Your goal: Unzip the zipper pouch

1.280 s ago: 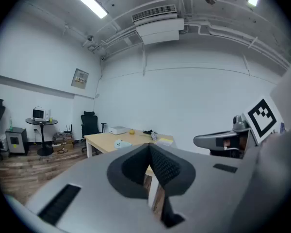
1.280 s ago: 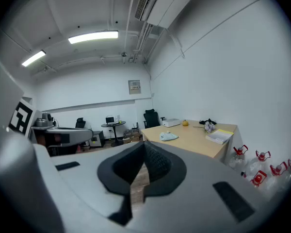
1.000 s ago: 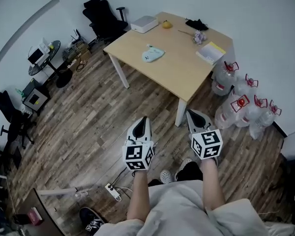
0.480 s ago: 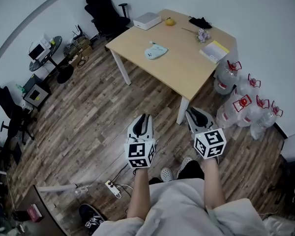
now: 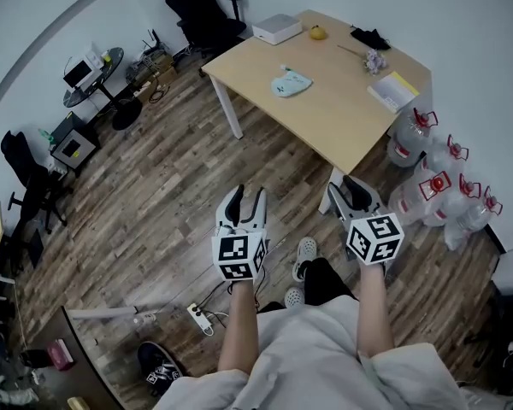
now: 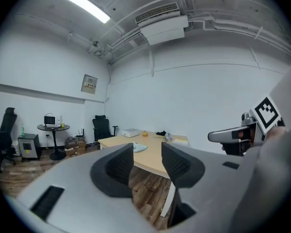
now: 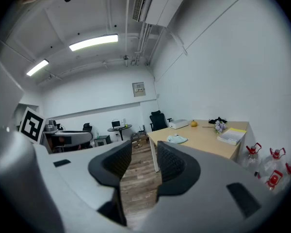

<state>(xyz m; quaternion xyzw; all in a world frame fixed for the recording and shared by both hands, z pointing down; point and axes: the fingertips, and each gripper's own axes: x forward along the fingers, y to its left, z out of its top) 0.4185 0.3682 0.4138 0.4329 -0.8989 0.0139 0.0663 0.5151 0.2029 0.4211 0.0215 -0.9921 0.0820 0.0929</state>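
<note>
The pale blue zipper pouch [image 5: 291, 83] lies flat on the light wooden table [image 5: 342, 122], far ahead of both grippers. In the gripper views the pouch [image 6: 138, 148] [image 7: 177, 139] shows small, beyond the jaws. My left gripper [image 5: 244, 202] hovers over the wooden floor, short of the table. Its jaws have just been opening and stand apart with nothing between them [image 6: 148, 161]. My right gripper [image 5: 350, 193] is near the table's front corner leg. It too has just been opening and holds nothing [image 7: 144, 161].
On the table are a white box [image 5: 278, 28], an orange [image 5: 318, 32], a yellow book [image 5: 395, 90] and a small bunch of flowers [image 5: 375, 61]. Several water jugs [image 5: 445, 186] stand right of the table. A black office chair [image 5: 205, 15] and a power strip [image 5: 201, 317] are on the floor.
Both grippers' jaws went from shut to open. The person has stepped toward the table, and both grippers moved forward with them.
</note>
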